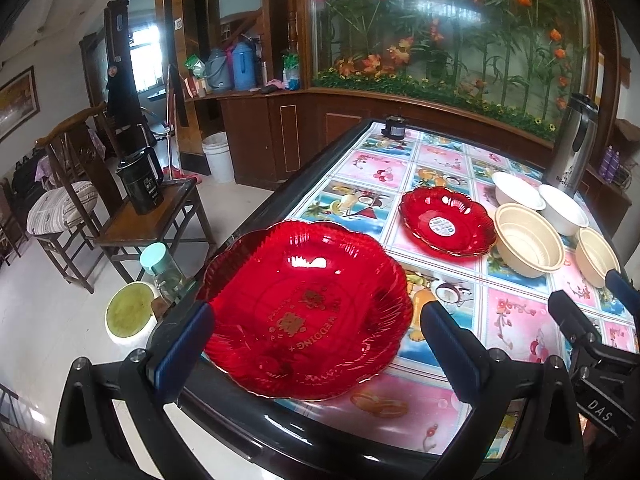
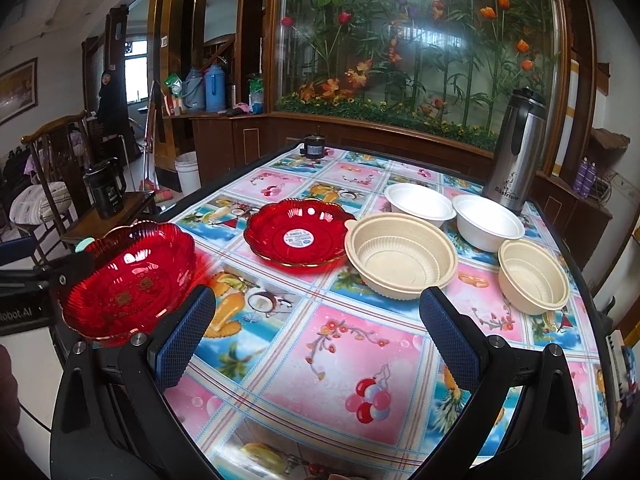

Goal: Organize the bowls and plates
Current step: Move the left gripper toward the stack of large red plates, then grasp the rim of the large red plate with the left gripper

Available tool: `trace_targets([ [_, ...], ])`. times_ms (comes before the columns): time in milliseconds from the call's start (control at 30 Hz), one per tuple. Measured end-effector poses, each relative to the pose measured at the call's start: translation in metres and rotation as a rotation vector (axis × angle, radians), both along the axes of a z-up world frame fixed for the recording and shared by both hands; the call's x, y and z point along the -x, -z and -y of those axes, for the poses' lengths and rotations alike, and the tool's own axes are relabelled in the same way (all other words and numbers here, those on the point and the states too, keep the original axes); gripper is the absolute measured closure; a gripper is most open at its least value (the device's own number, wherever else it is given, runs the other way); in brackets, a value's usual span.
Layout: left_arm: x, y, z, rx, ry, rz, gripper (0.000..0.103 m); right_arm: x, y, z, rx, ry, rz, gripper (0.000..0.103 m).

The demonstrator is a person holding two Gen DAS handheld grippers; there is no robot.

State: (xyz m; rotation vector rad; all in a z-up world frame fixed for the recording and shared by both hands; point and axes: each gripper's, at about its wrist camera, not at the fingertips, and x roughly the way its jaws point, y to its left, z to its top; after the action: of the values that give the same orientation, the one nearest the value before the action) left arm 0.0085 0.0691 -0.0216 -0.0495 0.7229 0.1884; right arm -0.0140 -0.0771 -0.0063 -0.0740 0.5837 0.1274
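Observation:
A big red scalloped plate (image 1: 308, 308) with gold "WEDDING" lettering sits at the table's near left corner, partly over the edge. My left gripper (image 1: 318, 344) is open, with one finger on either side of the plate. A smaller red plate (image 2: 298, 236) with a round sticker lies mid-table. Right of it are two beige ribbed bowls, one large (image 2: 400, 256) and one small (image 2: 534, 276). Two white bowls (image 2: 420, 202) (image 2: 488, 220) stand behind them. My right gripper (image 2: 316, 336) hangs open over bare tablecloth, holding nothing.
A steel flask (image 2: 516, 148) stands at the table's back right and a small black object (image 2: 315, 146) at the far edge. Left of the table are a side table with a black jug (image 1: 140, 180), a chair, a white bucket (image 1: 218, 156) and a mint-lidded bottle (image 1: 160, 268).

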Motion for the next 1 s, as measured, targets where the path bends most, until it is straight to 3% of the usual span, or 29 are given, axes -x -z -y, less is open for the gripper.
trace_targets([
  [433,0.001,0.011,-0.037,0.003,-0.077,-0.017,0.000,-0.014,-0.007,-0.043,-0.023,-0.065,-0.009,0.000],
  [1000,-0.014,0.032,-0.074,0.037,-0.125,-0.076,0.000,-0.048,0.010,-0.068,-0.110,-0.079,-0.165,0.000],
])
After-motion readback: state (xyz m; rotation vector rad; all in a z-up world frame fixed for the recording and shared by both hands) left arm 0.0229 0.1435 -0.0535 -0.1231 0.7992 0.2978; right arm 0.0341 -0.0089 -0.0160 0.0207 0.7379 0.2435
